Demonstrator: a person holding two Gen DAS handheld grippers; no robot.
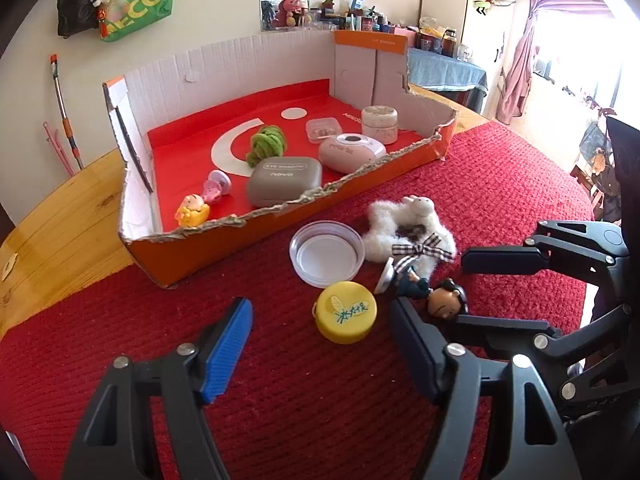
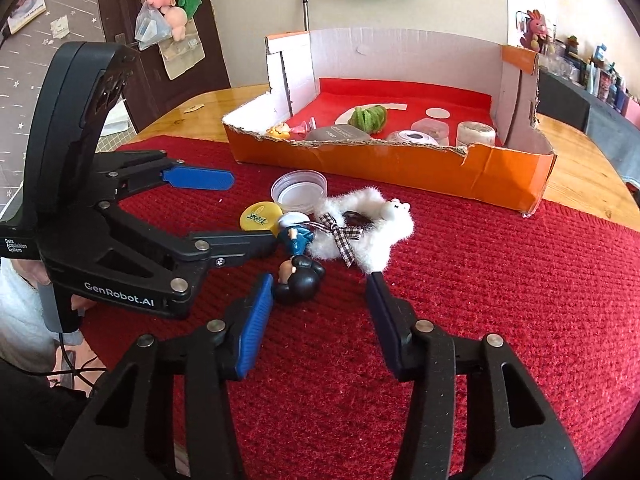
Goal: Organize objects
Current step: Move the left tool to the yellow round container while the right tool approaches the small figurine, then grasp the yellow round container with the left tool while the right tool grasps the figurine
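In front of the orange cardboard box (image 1: 240, 248), on the red mat (image 1: 280, 400) that covers the wooden surface (image 1: 60, 220), four things lie in one small group outside the box. Nearest to its torn front wall is a clear plastic lid (image 1: 326, 254). Just beside the lid, also close to the wall, lies a white fluffy toy (image 1: 408, 224) with a checked bow. Further from the box you see a yellow lid (image 1: 346, 314) and a small figurine (image 1: 440, 300) with a dark-haired head, lying on its side and touching the fluffy toy.

Your left tongs (image 1: 320, 306) are open. The yellow lid sits just ahead of their tips, about in the middle of the gap, and neither pad presses on it. Your right tongs (image 2: 319, 280) are open too. The head of the figurine lies by the tip of their blue finger, but it is not squeezed between the pads.

Inside the box, on its red floor, these things rest: a grey case (image 1: 284, 182), a green scrunchie (image 1: 266, 142), a pink round case (image 1: 350, 152), a small clear box (image 1: 322, 128), a speckled jar (image 1: 380, 122) and a little yellow figure (image 1: 192, 210) in the near corner.
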